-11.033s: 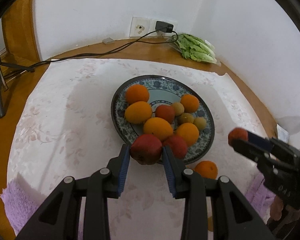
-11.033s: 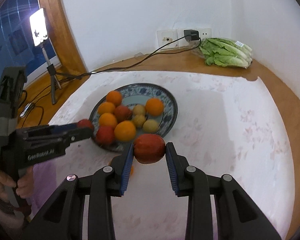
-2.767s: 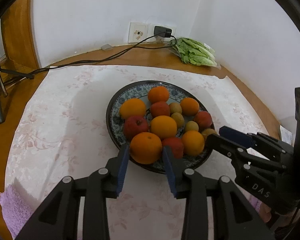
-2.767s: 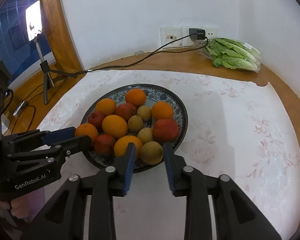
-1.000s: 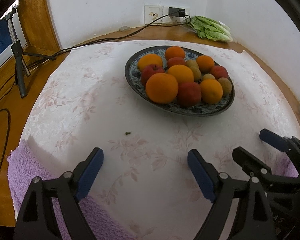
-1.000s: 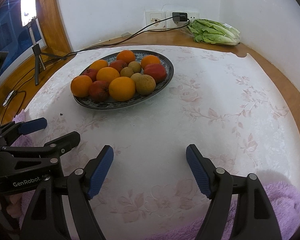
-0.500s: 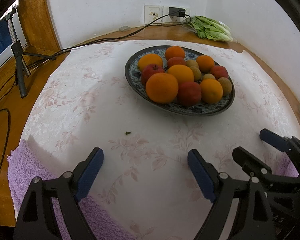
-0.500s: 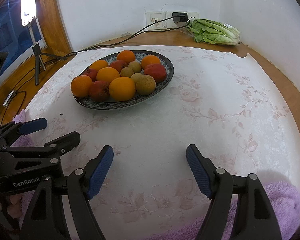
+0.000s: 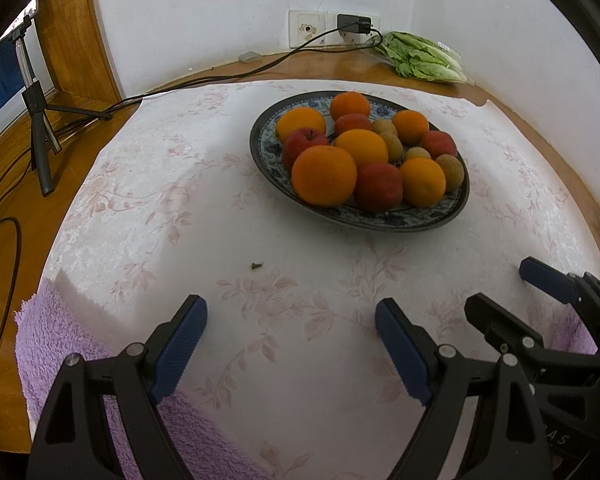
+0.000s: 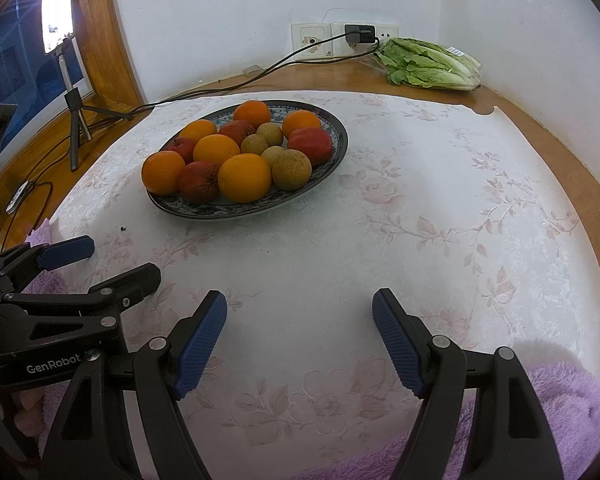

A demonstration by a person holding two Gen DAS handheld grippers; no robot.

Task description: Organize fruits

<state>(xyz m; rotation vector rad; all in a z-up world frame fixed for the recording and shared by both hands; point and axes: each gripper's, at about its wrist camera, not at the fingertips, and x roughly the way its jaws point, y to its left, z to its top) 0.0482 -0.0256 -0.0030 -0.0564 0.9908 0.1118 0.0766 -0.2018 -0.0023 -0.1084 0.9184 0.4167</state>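
Now both tools sit withdrawn and empty, left gripper (image 9: 288,340) and right gripper (image 10: 300,338) spread wide, while every fruit lies piled on the plate (image 10: 332,152) well ahead, so sorting looks finished.

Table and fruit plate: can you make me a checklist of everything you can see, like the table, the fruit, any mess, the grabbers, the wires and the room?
Surface: round wooden table under a white flowered tablecloth; purple towel at the near edge.
Job's things: blue patterned plate piled with oranges, red apples and small brown fruits; no fruit seen off it.
Clutter: bagged lettuce by the wall; a dark speck on the cloth.
Grippers: left gripper and right gripper both open, holding nothing, near the towel.
Cables: black cable runs from the wall charger across the table.
Surroundings: white walls, wooden frame, lit phone on a tripod.
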